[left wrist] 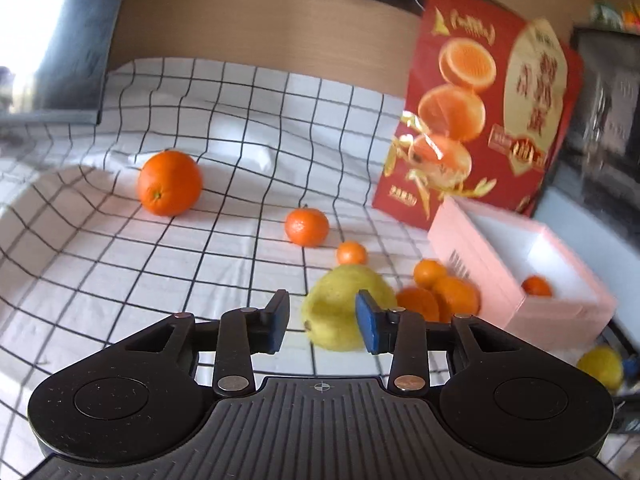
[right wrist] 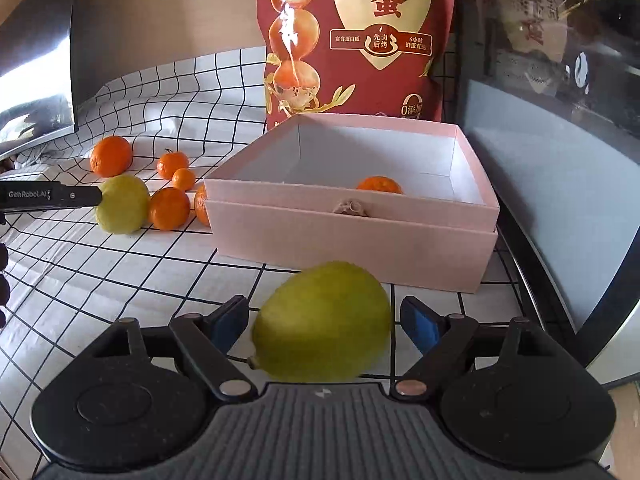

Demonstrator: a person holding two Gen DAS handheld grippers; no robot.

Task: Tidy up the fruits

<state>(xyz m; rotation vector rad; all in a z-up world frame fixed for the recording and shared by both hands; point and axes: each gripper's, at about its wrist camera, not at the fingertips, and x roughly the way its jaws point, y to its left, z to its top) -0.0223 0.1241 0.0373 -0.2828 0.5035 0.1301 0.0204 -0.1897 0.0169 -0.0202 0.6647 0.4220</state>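
My left gripper (left wrist: 323,322) is open, just short of a yellow-green lemon (left wrist: 340,306) on the checked cloth; its tip also shows beside that lemon (right wrist: 122,204) in the right wrist view. My right gripper (right wrist: 324,324) is open with a second lemon (right wrist: 322,324) lying between its fingers, pads apart from it. A pink box (right wrist: 352,220) holds one mandarin (right wrist: 379,185). Several oranges and mandarins lie loose: a large orange (left wrist: 170,182), a mandarin (left wrist: 307,227), a small one (left wrist: 351,253), and a cluster (left wrist: 444,294) next to the box (left wrist: 520,280).
A red snack bag (right wrist: 360,40) stands behind the box. A dark glass-fronted appliance (right wrist: 560,120) is at the right. A screen (left wrist: 52,40) stands at the back left. The white checked cloth (left wrist: 140,272) covers the table.
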